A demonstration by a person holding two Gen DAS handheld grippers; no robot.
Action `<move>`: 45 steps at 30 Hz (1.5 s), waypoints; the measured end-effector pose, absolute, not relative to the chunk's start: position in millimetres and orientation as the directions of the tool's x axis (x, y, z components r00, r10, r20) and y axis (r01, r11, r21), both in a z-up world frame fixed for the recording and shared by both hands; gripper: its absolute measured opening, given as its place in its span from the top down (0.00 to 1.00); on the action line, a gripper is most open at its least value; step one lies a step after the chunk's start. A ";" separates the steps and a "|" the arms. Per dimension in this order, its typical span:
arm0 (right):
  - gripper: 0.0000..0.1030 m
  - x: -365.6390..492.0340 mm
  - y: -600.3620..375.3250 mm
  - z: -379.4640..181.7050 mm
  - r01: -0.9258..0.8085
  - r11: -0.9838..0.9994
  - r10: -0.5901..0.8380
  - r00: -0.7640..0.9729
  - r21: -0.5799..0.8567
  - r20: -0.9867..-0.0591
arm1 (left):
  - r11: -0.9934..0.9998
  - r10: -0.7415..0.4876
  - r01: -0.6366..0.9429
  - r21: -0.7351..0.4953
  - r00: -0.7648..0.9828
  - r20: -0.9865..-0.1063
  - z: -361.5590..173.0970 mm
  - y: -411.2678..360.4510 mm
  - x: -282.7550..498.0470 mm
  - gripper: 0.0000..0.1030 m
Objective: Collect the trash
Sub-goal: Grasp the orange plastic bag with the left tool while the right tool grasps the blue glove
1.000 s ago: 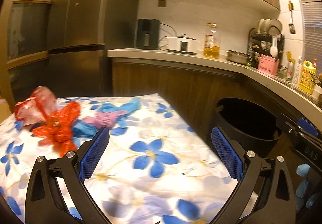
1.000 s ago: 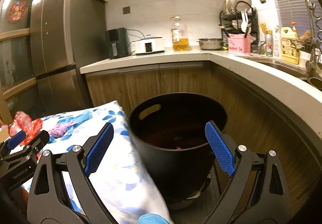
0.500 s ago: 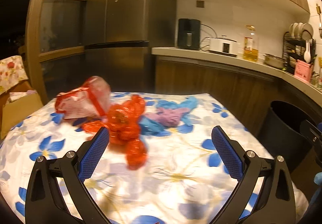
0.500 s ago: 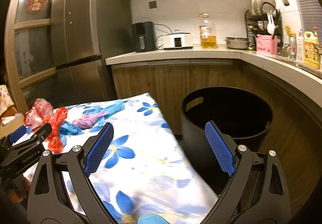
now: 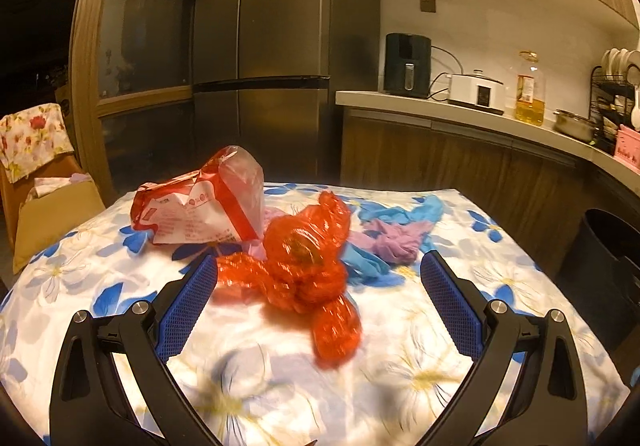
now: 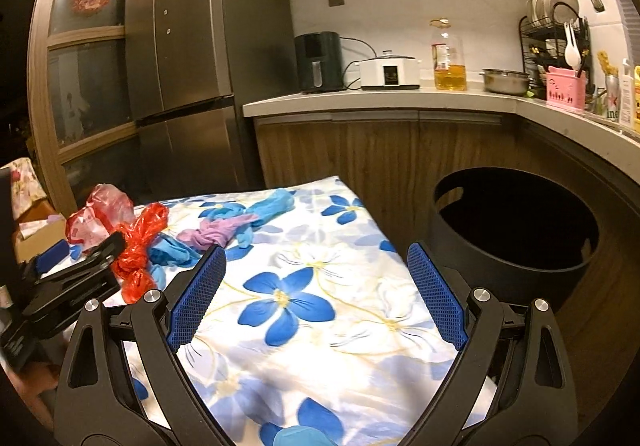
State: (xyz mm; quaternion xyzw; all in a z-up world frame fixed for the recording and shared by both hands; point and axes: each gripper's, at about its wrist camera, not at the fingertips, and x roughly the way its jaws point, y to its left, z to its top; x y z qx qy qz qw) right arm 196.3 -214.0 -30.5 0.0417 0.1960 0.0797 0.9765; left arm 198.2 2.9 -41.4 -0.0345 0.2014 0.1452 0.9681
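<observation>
You're lining up a pick: your left gripper (image 5: 318, 286) gapes wide and empty, the red bag (image 5: 304, 262) on the table (image 5: 440, 378) between its jaws, apparently untouched. Close on it next, then carry it to the bin (image 6: 516, 242). Your right gripper (image 6: 316, 292) hangs wide, empty.

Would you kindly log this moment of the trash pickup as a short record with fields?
surface: table with floral cloth
trash on table: red plastic bag; red-and-white wrapper; blue gloves; purple glove
bin: black bin, on the floor right of the table
left gripper: jaws open, empty, aimed at the red plastic bag
right gripper: jaws open, empty, over the cloth
background: fridge, counter
</observation>
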 end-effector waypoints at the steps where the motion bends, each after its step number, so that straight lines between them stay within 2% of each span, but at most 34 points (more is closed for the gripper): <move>1: 0.12 197.9 -212.2 -31.0 -0.141 0.984 0.173 0.910 0.112 -0.377 | 0.953 0.274 -0.302 -0.003 0.871 -0.408 -43.1 4.6 205.8 0.06; 5: 0.12 203.5 -206.0 -31.8 -0.153 0.982 0.186 0.906 0.113 -0.381 | 0.950 0.278 -0.312 0.001 0.844 -0.459 -51.0 12.6 228.9 0.13; 7: 0.12 206.2 -203.2 -31.9 -0.157 0.981 0.188 0.906 0.111 -0.380 | 0.949 0.272 -0.316 -0.009 0.829 -0.488 -56.9 17.0 235.0 0.24; 10: 0.12 209.9 -201.0 -33.1 -0.160 0.981 0.191 0.903 0.112 -0.384 | 0.948 0.254 -0.317 -0.028 0.808 -0.531 -65.9 23.0 239.7 0.49; 18: 0.12 217.8 -184.3 -37.9 -0.193 0.977 0.215 0.891 0.094 -0.401 | 0.956 0.202 -0.284 -0.077 0.824 -0.530 -67.7 25.8 223.8 0.66; 29: 0.12 233.0 -120.2 -49.3 -0.326 0.944 0.315 0.848 0.048 -0.425 | 0.920 0.247 -0.353 -0.169 0.859 -0.449 -40.3 51.0 153.4 0.69; 36: 0.18 256.3 -60.1 -61.2 -0.423 0.906 0.384 0.795 0.024 -0.470 | 0.898 0.301 -0.406 -0.170 0.848 -0.437 -34.0 76.2 136.0 0.68; 40: 0.25 271.8 -31.7 -71.6 -0.462 0.887 0.405 0.752 0.022 -0.520 | 0.889 0.310 -0.420 -0.181 0.845 -0.435 -31.7 87.5 132.2 0.68; 45: 0.46 283.1 -17.3 -86.8 -0.478 0.878 0.393 0.709 0.012 -0.586 | 0.885 0.319 -0.428 -0.183 0.845 -0.430 -29.5 95.6 129.8 0.68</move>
